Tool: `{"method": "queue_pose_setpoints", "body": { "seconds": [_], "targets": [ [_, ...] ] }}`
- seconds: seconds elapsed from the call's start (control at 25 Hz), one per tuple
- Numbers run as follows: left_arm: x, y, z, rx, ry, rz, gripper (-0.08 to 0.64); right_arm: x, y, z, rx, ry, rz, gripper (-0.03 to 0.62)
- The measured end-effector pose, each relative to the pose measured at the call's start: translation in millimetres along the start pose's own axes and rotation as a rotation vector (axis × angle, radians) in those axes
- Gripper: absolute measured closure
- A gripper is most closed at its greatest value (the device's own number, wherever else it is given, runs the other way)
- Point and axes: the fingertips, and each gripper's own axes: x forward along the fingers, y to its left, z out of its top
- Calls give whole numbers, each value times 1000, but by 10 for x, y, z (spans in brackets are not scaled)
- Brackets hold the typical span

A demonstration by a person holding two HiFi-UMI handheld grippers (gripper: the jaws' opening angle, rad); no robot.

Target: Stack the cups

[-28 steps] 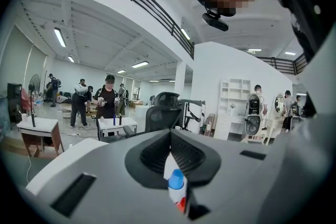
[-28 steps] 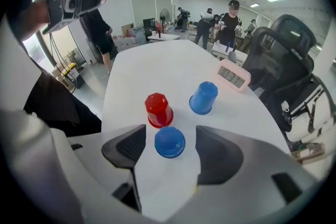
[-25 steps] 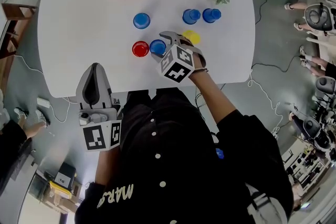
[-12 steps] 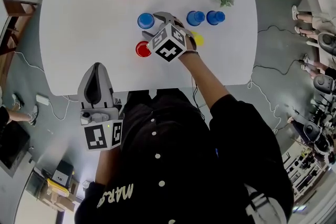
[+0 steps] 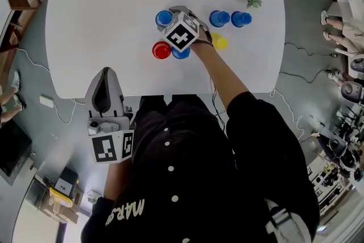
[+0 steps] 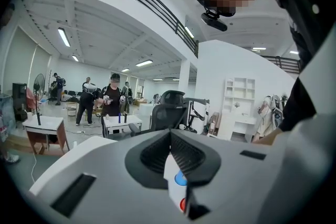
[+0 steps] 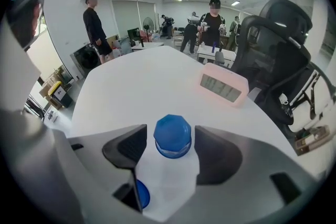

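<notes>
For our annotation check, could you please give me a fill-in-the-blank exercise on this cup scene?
1. The cup between the right gripper's parted jaws is ____.
2. The left gripper, holding nothing, is ____.
3. Besides the yellow cup, the only non-blue cup is ____.
Missing words: blue; shut; red.

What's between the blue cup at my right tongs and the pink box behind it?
Nothing: bare white table runs from the blue cup, between the open right tongs, to the pink box. The right gripper view shows it.
</notes>
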Motion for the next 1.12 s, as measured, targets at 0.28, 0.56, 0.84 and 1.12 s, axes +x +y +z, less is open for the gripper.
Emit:
{"method": "queue_pose_setpoints", "body": {
  "seconds": [0.28, 0.56, 0.84, 1.12],
  "targets": [
    [4, 52, -18, 0, 4, 13, 549, 36, -57, -15, -17, 9, -30, 365],
    [-5, -54, 61, 4, -17, -12, 549, -375, -73, -43, -9, -21, -46, 365],
    [35, -210, 92, 11, -29, -46, 549, -882, -128, -333, 15, -31, -90, 365],
    [59, -388, 136, 17, -36, -81, 549, -1234, -122, -655, 51, -32, -123, 365]
  ]
}}
